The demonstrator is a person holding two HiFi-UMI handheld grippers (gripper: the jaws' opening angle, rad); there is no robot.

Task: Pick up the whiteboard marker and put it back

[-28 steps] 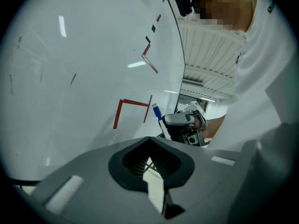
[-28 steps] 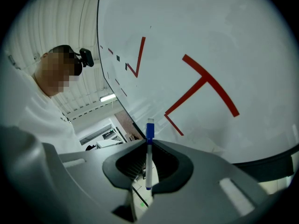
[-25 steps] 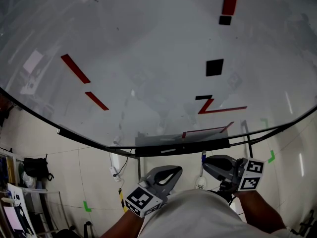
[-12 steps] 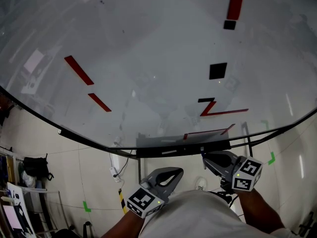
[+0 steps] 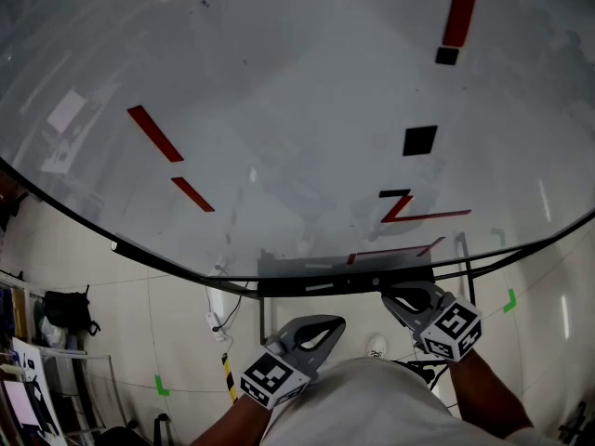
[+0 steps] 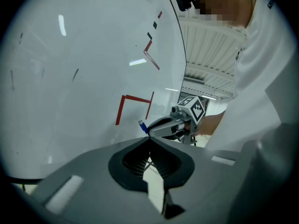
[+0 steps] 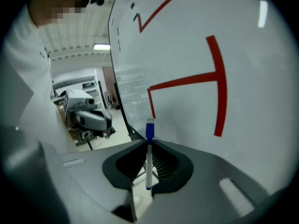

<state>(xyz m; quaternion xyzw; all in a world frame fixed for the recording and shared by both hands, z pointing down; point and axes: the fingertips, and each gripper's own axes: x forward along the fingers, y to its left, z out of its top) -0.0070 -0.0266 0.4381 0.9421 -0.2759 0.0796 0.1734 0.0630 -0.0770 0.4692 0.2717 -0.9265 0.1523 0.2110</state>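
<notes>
The whiteboard marker (image 7: 149, 153), white with a blue cap, stands upright between the jaws of my right gripper (image 7: 148, 141), which is shut on it. Its capped end points at the whiteboard (image 5: 279, 110), near a red drawn corner (image 7: 187, 83). In the head view my right gripper (image 5: 392, 297) sits just under the board's dark bottom tray (image 5: 344, 282); the marker is hidden there. The left gripper view shows the blue cap (image 6: 141, 125) sticking out of it. My left gripper (image 5: 327, 323) hangs lower and to the left, shut and holding nothing.
Red strokes (image 5: 156, 133) and black square magnets (image 5: 419, 140) are on the board. Below the tray are the stand's legs, a white cable unit (image 5: 218, 319), green floor tape (image 5: 509, 299) and a black bag (image 5: 60, 312) at the left.
My right gripper has risen toward the board's bottom tray and its marker cube has turned. The left gripper has barely moved. The head view has tilted, so the board's marks sit lower.
</notes>
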